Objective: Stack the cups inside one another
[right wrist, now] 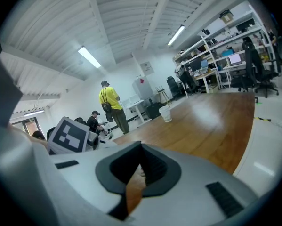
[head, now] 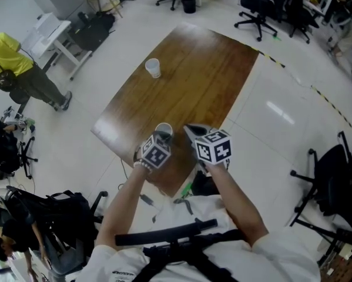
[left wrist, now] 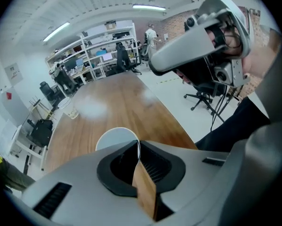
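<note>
Both arms out forward: left forearm (head: 126,195), right forearm (head: 237,201). The grippers sit side by side, close but apart. The left gripper (head: 161,137) is pitched steeply down, jaws pinched on a cup (head: 163,128) rim. The right gripper (head: 190,129) is tilted shallower, jaws together, nothing between them.

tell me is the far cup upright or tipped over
Upright. The far cup stands on its narrow base on the table, with its wide open mouth facing up.

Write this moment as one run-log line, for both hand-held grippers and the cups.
left hand-held gripper: shut on near cup rim | right hand-held gripper: shut, empty | far cup: upright on table | stacking: not done
</note>
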